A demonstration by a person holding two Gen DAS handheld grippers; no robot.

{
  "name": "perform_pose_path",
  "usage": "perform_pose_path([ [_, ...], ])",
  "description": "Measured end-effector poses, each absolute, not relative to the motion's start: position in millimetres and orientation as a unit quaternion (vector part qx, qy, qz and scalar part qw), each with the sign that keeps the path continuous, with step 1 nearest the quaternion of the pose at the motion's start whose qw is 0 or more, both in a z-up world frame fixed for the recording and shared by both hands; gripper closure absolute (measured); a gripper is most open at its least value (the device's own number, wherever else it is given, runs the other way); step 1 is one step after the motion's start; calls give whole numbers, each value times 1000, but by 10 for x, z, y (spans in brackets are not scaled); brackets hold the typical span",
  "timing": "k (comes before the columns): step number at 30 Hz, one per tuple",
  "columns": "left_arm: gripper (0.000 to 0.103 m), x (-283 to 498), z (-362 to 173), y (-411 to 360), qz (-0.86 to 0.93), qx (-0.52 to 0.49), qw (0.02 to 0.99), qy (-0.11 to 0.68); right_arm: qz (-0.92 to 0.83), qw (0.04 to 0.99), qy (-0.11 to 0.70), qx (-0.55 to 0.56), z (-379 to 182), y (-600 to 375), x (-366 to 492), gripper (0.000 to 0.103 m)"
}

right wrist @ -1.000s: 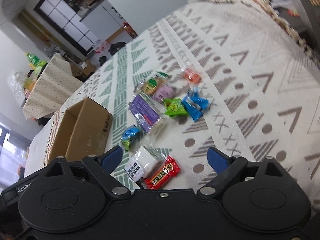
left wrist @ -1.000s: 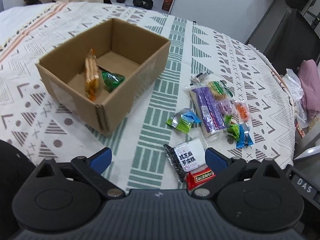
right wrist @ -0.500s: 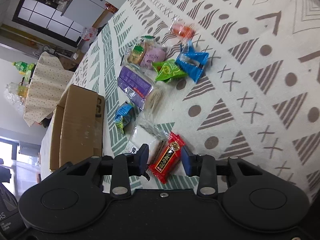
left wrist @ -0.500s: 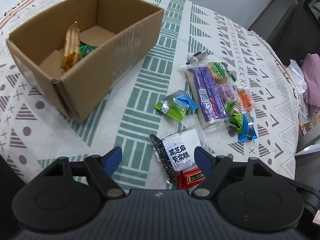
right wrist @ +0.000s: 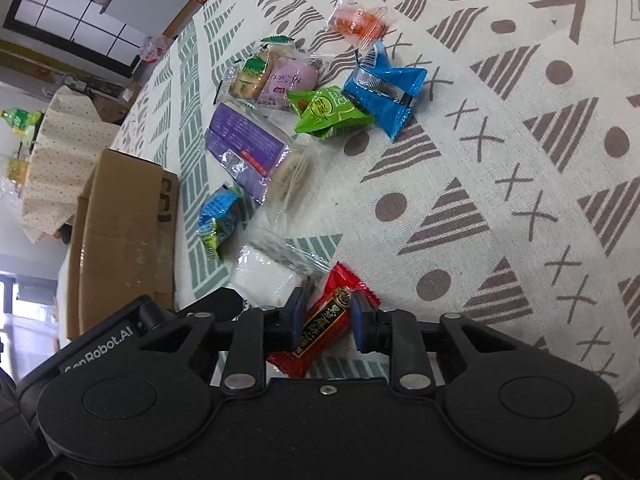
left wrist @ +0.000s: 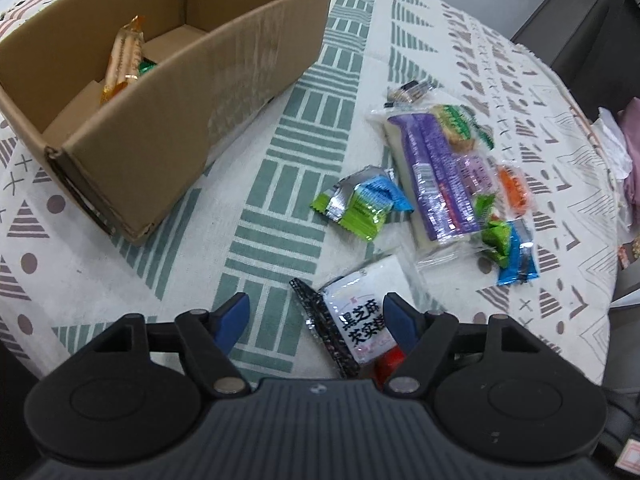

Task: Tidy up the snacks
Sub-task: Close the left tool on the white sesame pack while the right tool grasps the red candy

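Pinching a glossy red snack packet (right wrist: pixel 326 322), right tool (right wrist: pixel 325 320) sits clenched on it.

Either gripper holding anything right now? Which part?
Right gripper is shut on the red snack packet, pinched across its middle. Left gripper holds nothing; its jaws stand open around the white sesame packet.

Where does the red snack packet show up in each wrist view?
Left wrist: red snack packet, bottom centre, mostly hidden behind the gripper's right finger.
Right wrist: bottom centre, clamped in the right gripper.
Shared landmark: white black-lettered packet touching it.
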State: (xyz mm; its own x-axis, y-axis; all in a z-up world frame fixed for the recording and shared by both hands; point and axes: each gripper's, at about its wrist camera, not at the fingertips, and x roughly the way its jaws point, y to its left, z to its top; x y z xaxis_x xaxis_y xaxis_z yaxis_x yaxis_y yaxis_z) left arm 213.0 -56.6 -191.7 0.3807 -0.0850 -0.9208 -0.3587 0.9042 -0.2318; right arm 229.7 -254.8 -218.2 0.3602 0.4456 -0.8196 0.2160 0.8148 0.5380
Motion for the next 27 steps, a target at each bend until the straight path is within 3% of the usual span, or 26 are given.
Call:
perform_pose_path([
  [6,30,2115,-1911,-563,104,-189,813,541,65,789,546,274,-2143,-2573,2337,97],
  [11,30,2054,-1907,-498,136,-182,805,548,71,798,528,281,-2058,-2616,2339,97],
  [17,30,1992,-1892,-465,137,-175,800,557,83,771,553,306,-2088,-2614,2223,77],
  [27,30,1948,-1790,-493,123,-164,800,564,84,769,564,290,-2134,-2501,2228,77],
])
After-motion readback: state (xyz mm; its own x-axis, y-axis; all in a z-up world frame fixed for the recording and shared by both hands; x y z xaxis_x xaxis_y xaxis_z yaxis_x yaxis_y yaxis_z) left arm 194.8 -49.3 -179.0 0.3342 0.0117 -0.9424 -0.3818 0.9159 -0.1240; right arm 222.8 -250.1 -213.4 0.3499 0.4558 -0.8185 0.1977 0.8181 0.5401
